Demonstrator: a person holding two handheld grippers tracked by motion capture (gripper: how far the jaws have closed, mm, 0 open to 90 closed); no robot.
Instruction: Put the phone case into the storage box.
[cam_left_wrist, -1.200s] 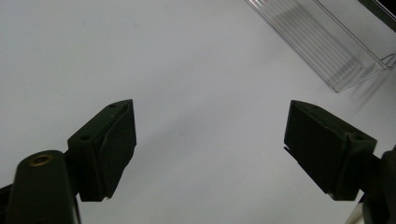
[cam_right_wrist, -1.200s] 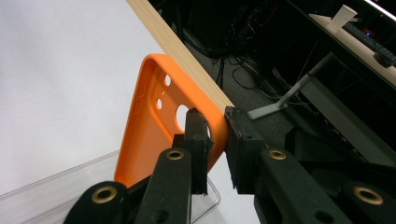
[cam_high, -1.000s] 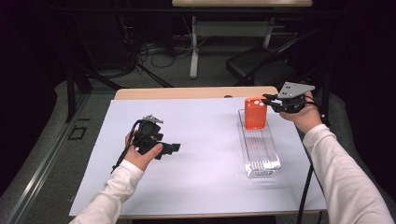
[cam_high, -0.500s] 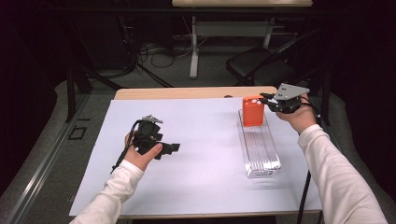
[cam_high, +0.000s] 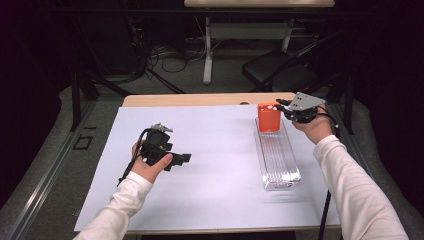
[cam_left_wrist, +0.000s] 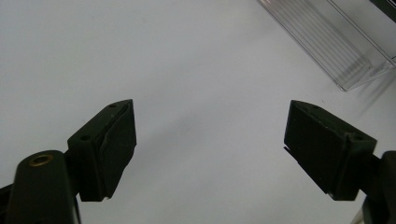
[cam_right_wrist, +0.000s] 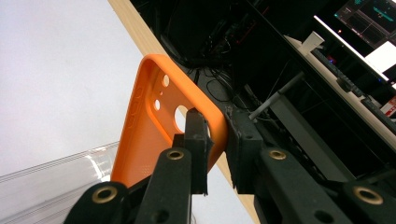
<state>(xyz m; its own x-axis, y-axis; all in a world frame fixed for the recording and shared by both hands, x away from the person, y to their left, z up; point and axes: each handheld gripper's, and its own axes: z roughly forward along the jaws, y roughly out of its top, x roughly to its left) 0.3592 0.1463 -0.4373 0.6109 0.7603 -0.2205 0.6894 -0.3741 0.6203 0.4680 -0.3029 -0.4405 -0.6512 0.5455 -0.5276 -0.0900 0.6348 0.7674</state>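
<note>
My right claw (cam_right_wrist: 215, 142) pinches the orange phone case (cam_right_wrist: 154, 126) by its top edge, near the round camera holes. I hold it up on end over the far end of the clear plastic box (cam_high: 278, 160), so I think it is about to go in there or has just come out. The case is bright orange, thin and bendy-looking, with rounded corners, one big hole and a few little ones. In the high view it stands at the back of the box, near the table's (cam_high: 200, 99) wooden edge. My left claw (cam_left_wrist: 210, 144) is spread wide with nothing in it, and hangs over the white sheet (cam_high: 220, 150).
</note>
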